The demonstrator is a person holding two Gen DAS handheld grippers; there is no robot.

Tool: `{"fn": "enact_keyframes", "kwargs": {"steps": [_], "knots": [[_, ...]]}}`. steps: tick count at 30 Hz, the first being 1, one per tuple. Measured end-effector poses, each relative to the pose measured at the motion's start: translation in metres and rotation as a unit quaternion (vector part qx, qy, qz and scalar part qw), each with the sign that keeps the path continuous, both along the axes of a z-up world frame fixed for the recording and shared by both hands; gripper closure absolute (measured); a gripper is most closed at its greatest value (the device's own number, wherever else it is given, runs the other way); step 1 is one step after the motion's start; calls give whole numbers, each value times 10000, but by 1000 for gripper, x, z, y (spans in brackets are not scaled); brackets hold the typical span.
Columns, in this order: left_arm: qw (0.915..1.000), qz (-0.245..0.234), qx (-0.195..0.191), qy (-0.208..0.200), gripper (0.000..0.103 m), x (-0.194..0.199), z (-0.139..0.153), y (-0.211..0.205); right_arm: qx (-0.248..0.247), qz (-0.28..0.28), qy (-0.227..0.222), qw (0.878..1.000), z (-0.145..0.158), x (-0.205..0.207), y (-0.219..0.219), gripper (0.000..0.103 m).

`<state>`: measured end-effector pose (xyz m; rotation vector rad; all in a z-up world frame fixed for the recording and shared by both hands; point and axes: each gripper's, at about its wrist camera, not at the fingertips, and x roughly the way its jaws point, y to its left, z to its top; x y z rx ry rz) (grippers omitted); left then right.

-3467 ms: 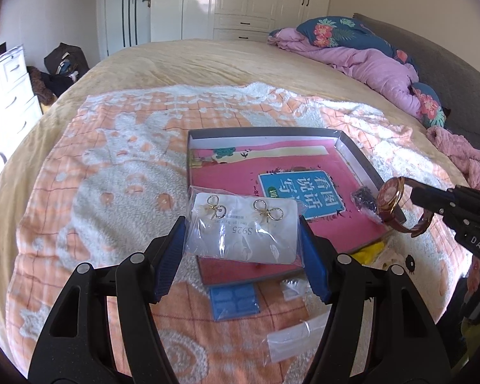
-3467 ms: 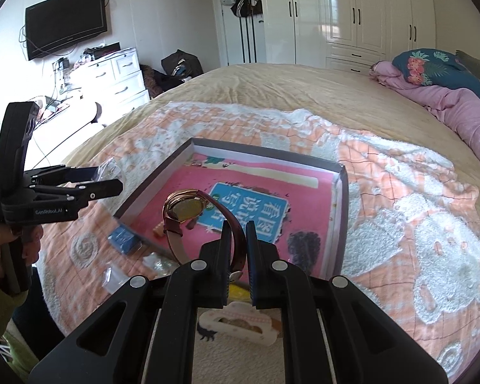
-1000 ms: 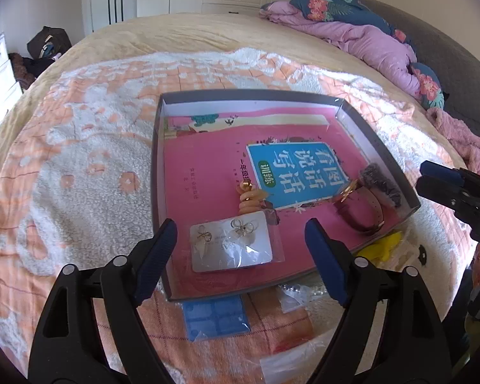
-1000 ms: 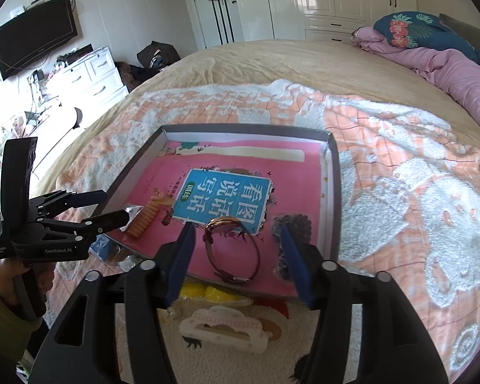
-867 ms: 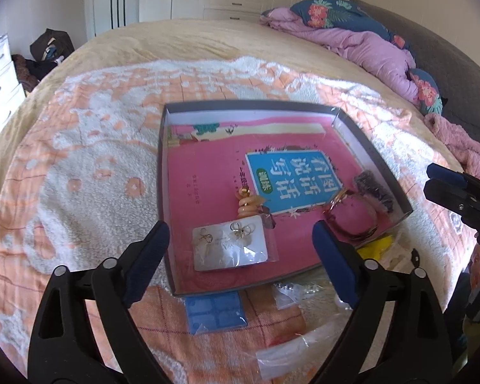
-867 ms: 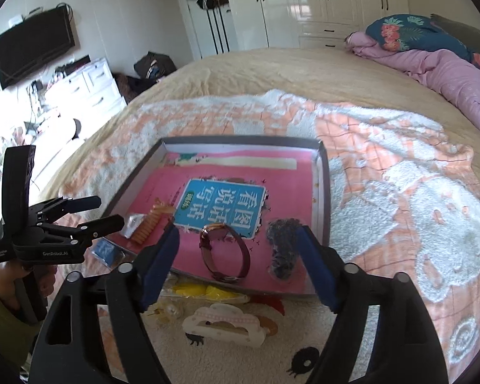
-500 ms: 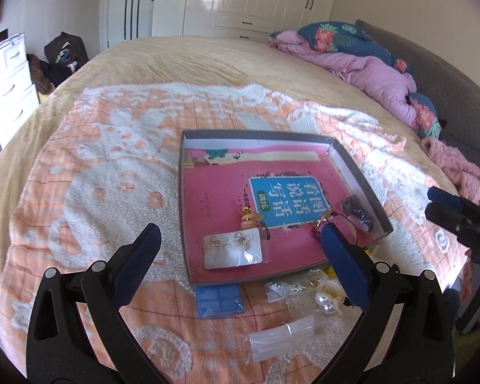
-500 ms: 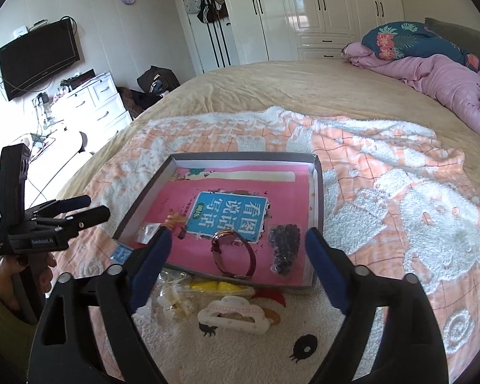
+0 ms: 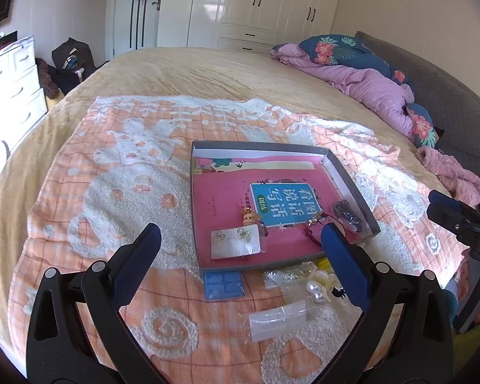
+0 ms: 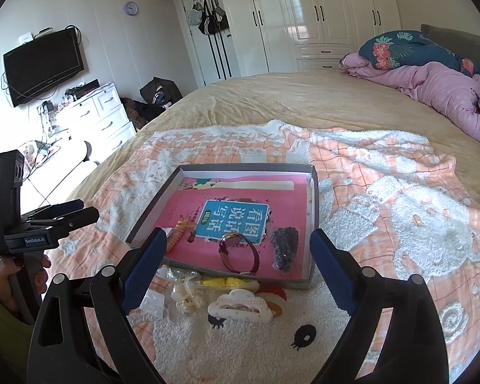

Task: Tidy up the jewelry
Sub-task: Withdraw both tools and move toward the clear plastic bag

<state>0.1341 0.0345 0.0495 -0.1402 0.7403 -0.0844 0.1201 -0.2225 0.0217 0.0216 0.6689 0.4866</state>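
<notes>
A grey box (image 9: 348, 185) with a pink book as its floor lies on the orange blanket. In it rest a bagged earring card (image 9: 235, 244), a red-strapped watch (image 10: 240, 252), a bag of dark beads (image 10: 284, 246) and an orange clip (image 10: 177, 240). My left gripper (image 9: 239, 230) hangs open above the box's near edge, nothing between its fingers. My right gripper (image 10: 238, 235) also stands open and empty, above the box's front. In the left wrist view one blue finger partly hides the watch (image 9: 313, 228).
Loose pieces lie on the blanket in front of the box: a blue card (image 9: 224, 284), a clear bag (image 9: 278, 320), a pearl clip (image 9: 316, 286), a white cloud-shaped clip (image 10: 240, 308) and a yellow item (image 10: 227, 283). A purple quilt (image 10: 438, 96) is piled far right.
The earring card and the watch, held earlier, now lie in the box. Both grippers have opened wide and drawn back and up from the box.
</notes>
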Motion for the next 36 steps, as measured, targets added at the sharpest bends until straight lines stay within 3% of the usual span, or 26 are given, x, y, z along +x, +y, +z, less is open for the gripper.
{"fn": "enact_keyframes", "kwargs": {"steps": [19,36], "knots": [[9999,-61,76,-46,9,-38,5,-8,-107,116,39,9999,-4,-30,-7,13],[9995,-233,130,170,9,-53,-12,-28,-102,245,140,9996,-14,-42,-6,13]]}}
